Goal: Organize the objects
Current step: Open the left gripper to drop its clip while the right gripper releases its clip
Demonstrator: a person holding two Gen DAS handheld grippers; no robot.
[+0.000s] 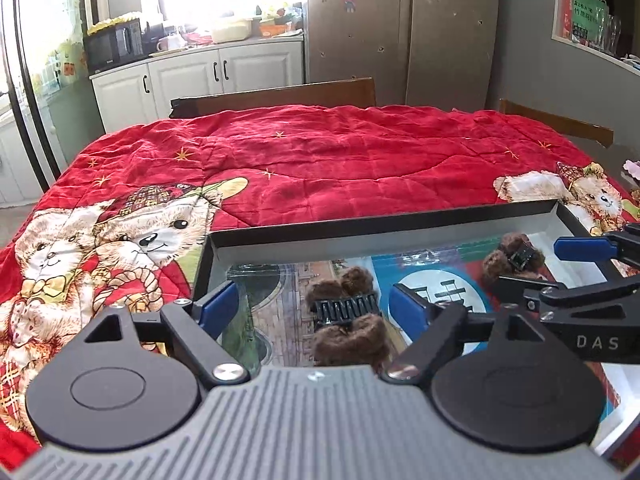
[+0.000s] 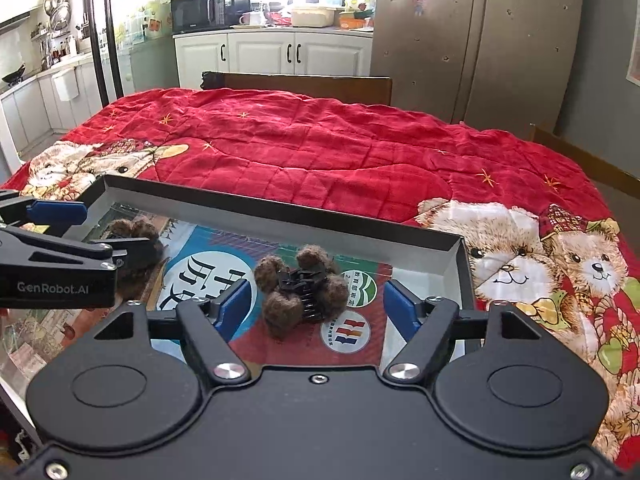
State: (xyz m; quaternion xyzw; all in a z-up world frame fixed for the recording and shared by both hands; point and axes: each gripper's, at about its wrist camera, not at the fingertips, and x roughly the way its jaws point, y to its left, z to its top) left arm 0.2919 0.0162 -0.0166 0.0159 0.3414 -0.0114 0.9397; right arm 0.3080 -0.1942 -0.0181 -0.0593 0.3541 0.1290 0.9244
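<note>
Two brown furry hair claw clips lie in a shallow black-rimmed tray (image 1: 380,222) lined with printed sheets. In the left wrist view one clip (image 1: 348,316) lies between my open left gripper (image 1: 316,308) fingers, untouched. The other clip (image 1: 514,258) lies further right, beside the right gripper's blue finger (image 1: 580,248). In the right wrist view the second clip (image 2: 304,290) lies between the open right gripper (image 2: 316,304) fingers, untouched, in the same tray (image 2: 280,208). The first clip (image 2: 136,240) is partly hidden behind the left gripper's arm (image 2: 60,268).
The tray sits on a red quilted cloth with teddy bear prints (image 1: 320,160) covering a table. Wooden chair backs (image 1: 280,96) stand behind it. White kitchen cabinets (image 2: 276,54), a microwave (image 2: 200,10) and a steel fridge (image 2: 480,40) are far behind.
</note>
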